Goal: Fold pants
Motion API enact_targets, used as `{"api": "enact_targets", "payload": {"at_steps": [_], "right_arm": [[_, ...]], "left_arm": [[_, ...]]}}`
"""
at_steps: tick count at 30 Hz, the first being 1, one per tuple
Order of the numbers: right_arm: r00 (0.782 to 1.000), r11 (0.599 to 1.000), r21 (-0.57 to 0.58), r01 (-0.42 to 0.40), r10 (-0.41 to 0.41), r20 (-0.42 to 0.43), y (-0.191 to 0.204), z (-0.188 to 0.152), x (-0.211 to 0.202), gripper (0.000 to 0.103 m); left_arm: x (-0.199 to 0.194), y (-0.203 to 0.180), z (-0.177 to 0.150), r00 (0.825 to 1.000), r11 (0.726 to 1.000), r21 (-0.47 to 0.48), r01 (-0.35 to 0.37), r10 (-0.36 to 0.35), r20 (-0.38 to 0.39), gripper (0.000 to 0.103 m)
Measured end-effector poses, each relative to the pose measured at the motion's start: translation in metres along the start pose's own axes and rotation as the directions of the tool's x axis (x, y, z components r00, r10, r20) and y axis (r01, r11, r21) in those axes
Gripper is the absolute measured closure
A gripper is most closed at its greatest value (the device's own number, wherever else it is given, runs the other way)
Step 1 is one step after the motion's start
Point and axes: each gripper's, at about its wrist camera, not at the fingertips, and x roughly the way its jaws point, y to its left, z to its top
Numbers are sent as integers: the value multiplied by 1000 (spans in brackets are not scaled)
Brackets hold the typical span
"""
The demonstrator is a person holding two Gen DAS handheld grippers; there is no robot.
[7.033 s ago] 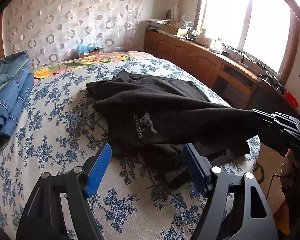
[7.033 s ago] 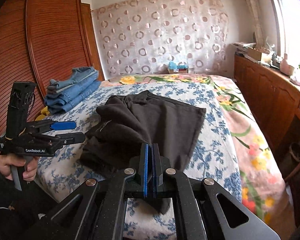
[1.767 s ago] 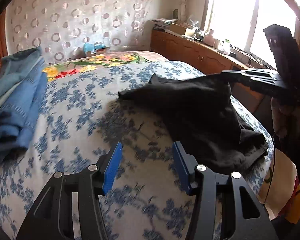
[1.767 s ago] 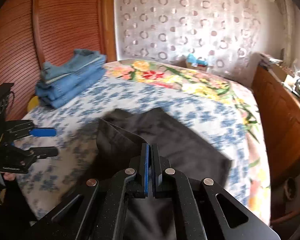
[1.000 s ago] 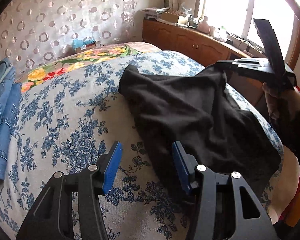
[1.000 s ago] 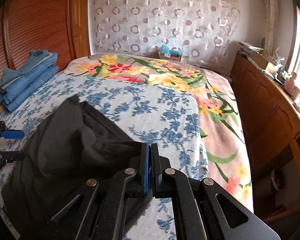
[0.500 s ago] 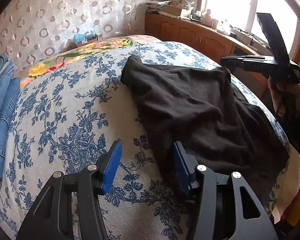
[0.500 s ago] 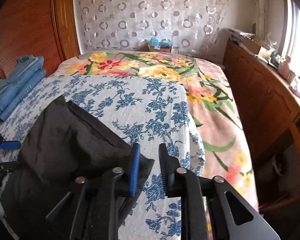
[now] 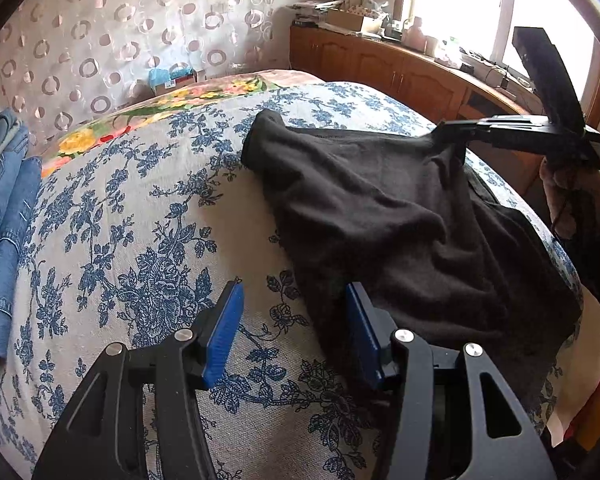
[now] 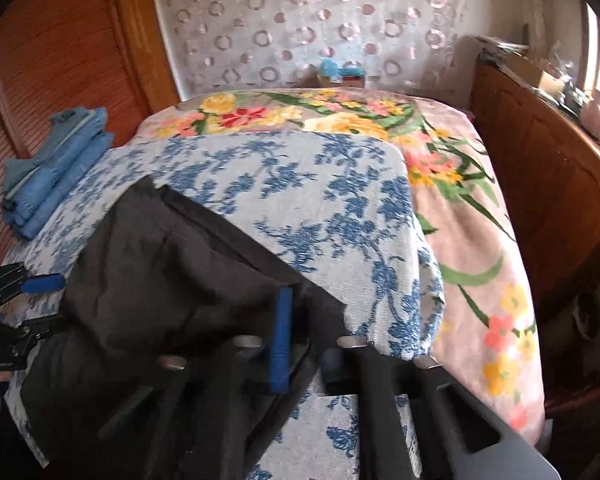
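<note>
right claw (image 10: 296,340): motion-blurred, right pad hidden | jeans (image 9: 2,220): cut off at left edge (stack) | pants (image 10: 160,280): near end hidden

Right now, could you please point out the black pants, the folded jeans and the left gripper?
black pants (image 9: 400,216), left wrist view, on the wrinkled middle of the cloth.
folded jeans (image 10: 56,176), right wrist view, on the stack's side.
left gripper (image 9: 296,336), left wrist view, midway between its blue-padded fingertips.

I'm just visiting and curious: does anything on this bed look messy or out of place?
The black pants lie rumpled and slanted across the blue-flowered bedcover, one end hanging off the bed's edge, while the right gripper pinches a corner. The blue jeans are stacked neatly. Nothing looks spilled or damaged.
</note>
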Motion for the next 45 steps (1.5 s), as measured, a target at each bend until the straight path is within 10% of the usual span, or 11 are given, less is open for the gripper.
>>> {"api": "enact_targets", "payload": {"at_steps": [10,13,18,42,45], "right_arm": [[993,993,20,113,-113,20,-7,-3,-3,99],[993,992,33,119,-120,18,-8,-3,-8,76],[997,996,52,67,-69,33,0,-3,-17,72],[1000,998,70,-3,4,-20,-13,-1,3,71],[999,999,54,-7,9,-33,-11,1,7,71]], "left_arm": [[-1,2,2,1000,1000,-16,2,-2,7,49],[-8,5,9,999,999,-33,23,-22,29,49],[-11,10,39,997,1000,-20,24,-22,69,49],[72,30,105,999,999,0,40,-40,-11,60],[71,25,105,999,998,33,48,-48,1,87]]}}
